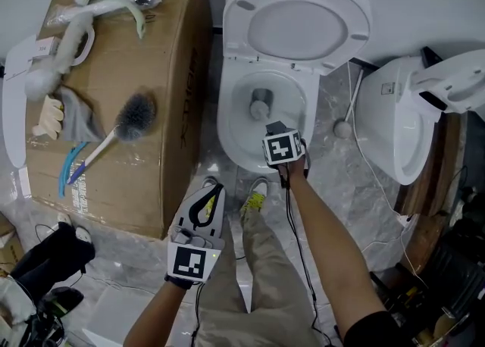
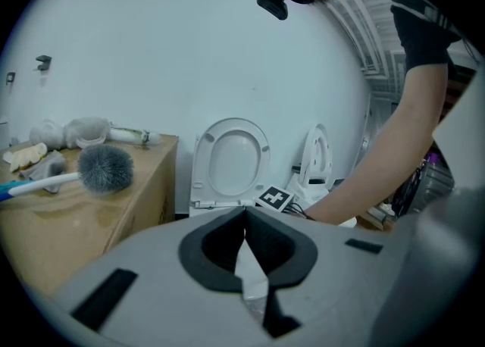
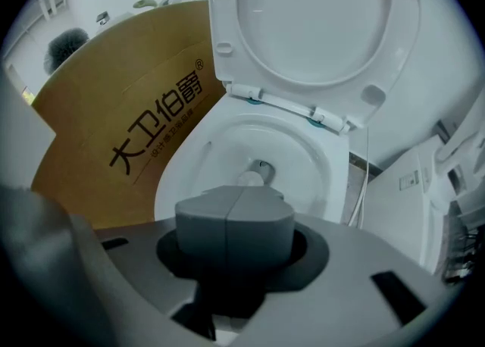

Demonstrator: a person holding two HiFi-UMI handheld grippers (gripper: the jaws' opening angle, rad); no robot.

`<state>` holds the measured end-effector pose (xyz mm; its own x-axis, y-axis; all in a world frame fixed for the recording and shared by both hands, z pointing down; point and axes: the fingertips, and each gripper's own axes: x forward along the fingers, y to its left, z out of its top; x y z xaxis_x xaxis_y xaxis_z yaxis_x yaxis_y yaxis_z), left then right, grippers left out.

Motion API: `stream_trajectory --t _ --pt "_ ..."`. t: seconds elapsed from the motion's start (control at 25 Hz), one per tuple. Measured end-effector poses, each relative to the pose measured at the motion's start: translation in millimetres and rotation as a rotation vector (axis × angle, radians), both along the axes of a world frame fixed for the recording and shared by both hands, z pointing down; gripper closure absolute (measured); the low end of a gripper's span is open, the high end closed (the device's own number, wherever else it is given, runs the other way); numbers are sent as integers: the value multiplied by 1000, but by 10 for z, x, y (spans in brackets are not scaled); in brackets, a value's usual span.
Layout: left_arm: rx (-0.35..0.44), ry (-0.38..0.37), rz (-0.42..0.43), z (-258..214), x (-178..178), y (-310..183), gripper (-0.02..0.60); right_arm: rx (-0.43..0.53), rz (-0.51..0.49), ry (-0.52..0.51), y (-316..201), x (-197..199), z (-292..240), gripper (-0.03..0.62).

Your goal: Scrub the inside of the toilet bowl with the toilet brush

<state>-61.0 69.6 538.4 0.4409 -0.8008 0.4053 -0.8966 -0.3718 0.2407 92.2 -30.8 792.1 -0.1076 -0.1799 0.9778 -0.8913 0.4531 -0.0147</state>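
Floor: grey-veined marble tile (image 1: 342, 186), glossy. We're standing on it, khaki trousers (image 1: 261, 266) and yellow-green shoe (image 1: 256, 200) at the foot of the toilet.

Left gripper (image 1: 213, 190) is low, over the floor near the shoes and just off the near corner of the cardboard box (image 1: 155, 186). Its fingers are pressed together at the tips with nothing between them.

Right gripper (image 3: 236, 213) is further out, over the front part of the toilet bowl (image 1: 227, 126) and aimed down into it. Its grey pads meet flush along a centre seam and it's empty. The bowl is white, with the drain opening visible at the bottom past the pads.

Toilet lid (image 1: 299, 26) is up, leaning back toward the white wall (image 2: 189, 50).

The box stands on the floor, touching or just beside the bowl's left side, with black Chinese print on the face toward the toilet.

Toilet brush (image 1: 135, 117) lies flat on top of the box, grey bristle head toward the toilet and white-and-blue handle running away to the left. It's in neither gripper and well apart from both sets of fingers. It isn't in the bowl.

Also on the box: a grey cloth (image 1: 80, 116) beside the brush, and white cleaning tools (image 1: 64, 50) further back.

A second white toilet (image 1: 395, 122) stands to the right, near the wall.
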Motion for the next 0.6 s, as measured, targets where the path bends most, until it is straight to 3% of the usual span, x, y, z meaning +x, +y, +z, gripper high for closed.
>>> stream_trajectory --t 0.16,0.32,0.44,0.6 --pt "-12 -10 10 25 -9 10 569 27 -30 15 -69 -8 -21 445" --pt "-22 -20 -6 12 -46 -45 569 40 59 -22 145 141 -172 445" --pt "-11 -33 1 -177 -52 -109 569 43 105 -94 456 273 -439 445" --pt "4 -54 13 -602 -81 -212 569 47 80 -90 771 566 -1026 445"
